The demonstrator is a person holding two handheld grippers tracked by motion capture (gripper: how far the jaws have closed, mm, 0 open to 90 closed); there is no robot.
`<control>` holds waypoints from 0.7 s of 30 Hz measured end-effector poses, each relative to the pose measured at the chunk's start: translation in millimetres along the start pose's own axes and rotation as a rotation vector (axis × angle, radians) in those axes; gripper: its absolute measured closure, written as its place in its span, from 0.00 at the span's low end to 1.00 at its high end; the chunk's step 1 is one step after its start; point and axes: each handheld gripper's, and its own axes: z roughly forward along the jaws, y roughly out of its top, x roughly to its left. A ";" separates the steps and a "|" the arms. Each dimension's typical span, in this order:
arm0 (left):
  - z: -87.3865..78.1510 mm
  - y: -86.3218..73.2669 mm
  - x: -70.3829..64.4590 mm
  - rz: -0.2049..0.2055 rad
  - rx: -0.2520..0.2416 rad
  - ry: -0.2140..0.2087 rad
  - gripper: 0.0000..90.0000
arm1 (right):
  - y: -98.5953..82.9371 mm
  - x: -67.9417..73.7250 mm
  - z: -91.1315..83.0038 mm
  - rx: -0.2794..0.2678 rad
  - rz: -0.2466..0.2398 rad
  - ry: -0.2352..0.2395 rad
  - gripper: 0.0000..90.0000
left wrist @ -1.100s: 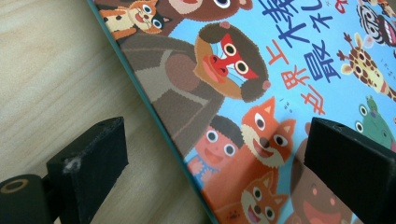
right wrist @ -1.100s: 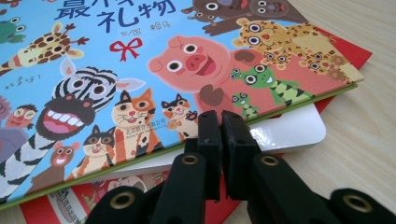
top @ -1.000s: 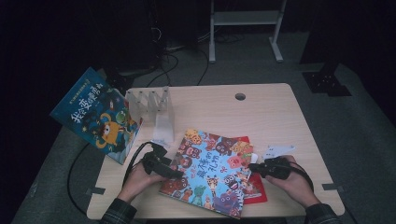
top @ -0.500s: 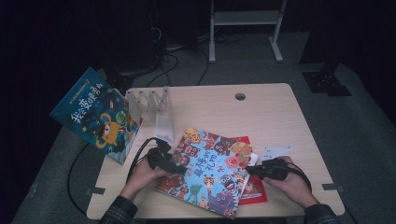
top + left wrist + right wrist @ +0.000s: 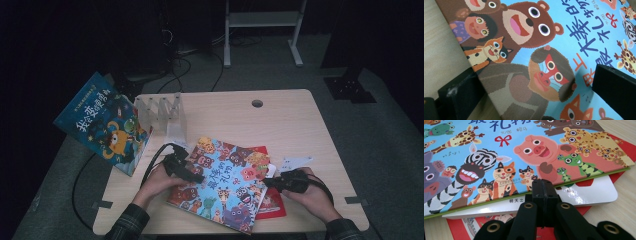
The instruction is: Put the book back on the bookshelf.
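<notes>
Blue animal book (image 5: pixel 222 183), flat, long axis diagonal

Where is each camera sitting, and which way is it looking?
High view: sits above the person's side, looking down on the pale wooden table; both hands and forearms show.
Left gripper view: rides the left tool, facing the blue animal picture book; its jaws stand apart.
Right gripper view: rides the right tool, jaws together, facing the book's edge.
All three share that book.
</notes>
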 end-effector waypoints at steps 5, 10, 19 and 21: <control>1.2 2.0 -1.7 -0.017 0.005 0.011 0.00 | 0.0 0.1 0.1 0.000 -0.001 0.000 0.99; 0.8 2.9 -1.0 -0.037 0.005 -0.003 0.00 | 0.0 -0.1 0.2 0.000 0.000 0.000 0.99; -1.5 3.3 0.7 -0.058 0.005 -0.038 0.00 | 0.2 0.3 0.3 0.001 0.008 -0.004 0.99; -2.9 3.8 -0.1 -0.057 0.010 -0.040 0.00 | 0.4 0.3 0.3 0.003 0.008 -0.005 0.99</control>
